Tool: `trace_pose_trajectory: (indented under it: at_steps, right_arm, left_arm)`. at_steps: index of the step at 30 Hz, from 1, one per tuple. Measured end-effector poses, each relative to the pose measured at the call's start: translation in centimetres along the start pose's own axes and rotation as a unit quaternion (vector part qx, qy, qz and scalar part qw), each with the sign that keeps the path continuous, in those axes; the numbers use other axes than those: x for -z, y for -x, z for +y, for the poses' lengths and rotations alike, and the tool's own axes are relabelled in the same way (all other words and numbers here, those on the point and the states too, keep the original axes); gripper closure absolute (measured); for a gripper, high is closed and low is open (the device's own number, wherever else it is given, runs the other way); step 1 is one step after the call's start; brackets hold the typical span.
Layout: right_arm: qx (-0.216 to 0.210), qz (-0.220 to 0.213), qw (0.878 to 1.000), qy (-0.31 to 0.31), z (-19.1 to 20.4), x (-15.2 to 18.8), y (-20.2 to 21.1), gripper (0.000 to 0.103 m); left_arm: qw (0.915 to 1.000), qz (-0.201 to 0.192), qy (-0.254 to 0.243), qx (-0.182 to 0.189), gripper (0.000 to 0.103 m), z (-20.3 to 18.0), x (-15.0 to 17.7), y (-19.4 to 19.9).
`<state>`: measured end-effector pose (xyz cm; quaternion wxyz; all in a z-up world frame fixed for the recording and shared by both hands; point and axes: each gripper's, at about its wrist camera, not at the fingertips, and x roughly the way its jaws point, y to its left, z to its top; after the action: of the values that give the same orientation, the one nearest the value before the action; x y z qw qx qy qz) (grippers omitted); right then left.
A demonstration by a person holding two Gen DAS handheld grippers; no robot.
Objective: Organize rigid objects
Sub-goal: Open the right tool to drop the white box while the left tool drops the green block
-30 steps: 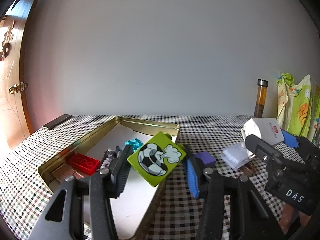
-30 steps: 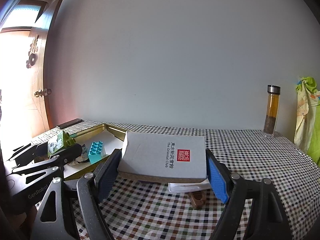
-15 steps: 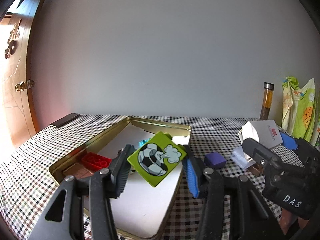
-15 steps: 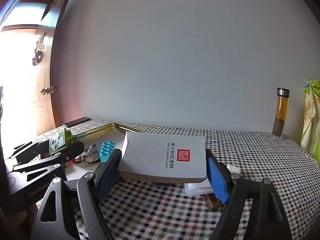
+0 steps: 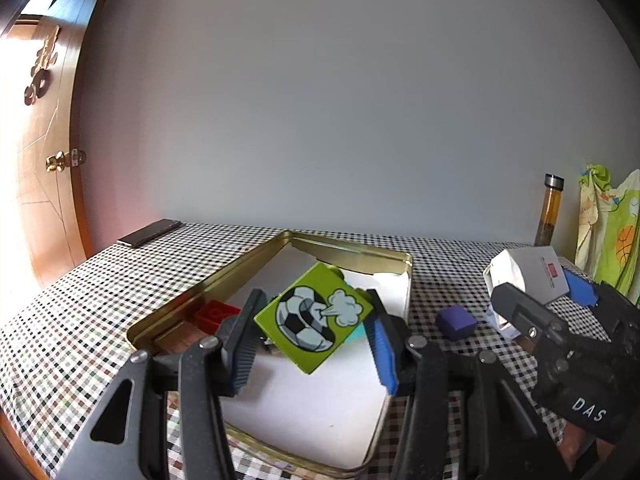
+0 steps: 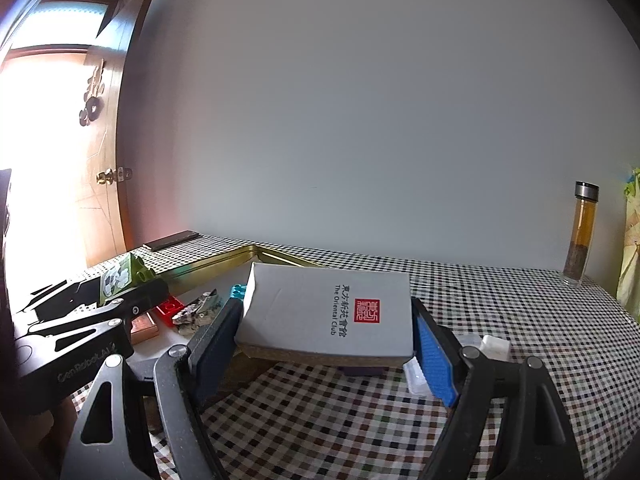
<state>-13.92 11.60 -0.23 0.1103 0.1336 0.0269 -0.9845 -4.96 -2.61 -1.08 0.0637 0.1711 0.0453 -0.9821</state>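
My left gripper (image 5: 314, 330) is shut on a green block with a football picture (image 5: 314, 322), held tilted above the open gold tin (image 5: 360, 246). The tin holds a red brick (image 5: 212, 314), a brown piece (image 5: 176, 338) and a partly hidden teal brick. My right gripper (image 6: 326, 338) is shut on a grey box with a red stamp (image 6: 332, 312), held above the checked tablecloth just right of the tin. The box also shows in the left wrist view (image 5: 528, 274), and the green block in the right wrist view (image 6: 120, 276).
A purple cube (image 5: 456, 322) and clear plastic pieces (image 6: 494, 346) lie on the cloth right of the tin. A tall amber bottle (image 6: 580, 232) stands at the back right. A dark phone (image 5: 150, 232) lies at the back left by the wooden door (image 5: 36, 160).
Both grippers have moved left and forward. The green block now hangs over the middle of the tin. The grey box has come closer to the tin's right side.
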Motion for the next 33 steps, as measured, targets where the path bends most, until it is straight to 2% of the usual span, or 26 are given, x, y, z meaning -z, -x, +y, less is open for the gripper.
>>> trace_pose_trajectory:
  at_steps: [18, 33]
  right_arm:
    - [-0.040, 0.005, 0.999, 0.024, 2.9, -0.3, -1.0, 0.021]
    - [-0.096, 0.048, 0.994, 0.029, 5.3, -1.9, -4.9, 0.021]
  left_arm:
    - [0.9995, 0.009, 0.011, -0.027, 0.054, 2.3, 0.0, -0.3]
    - [0.9968, 0.068, 0.013, -0.040, 0.054, 4.8, -0.9, -2.5]
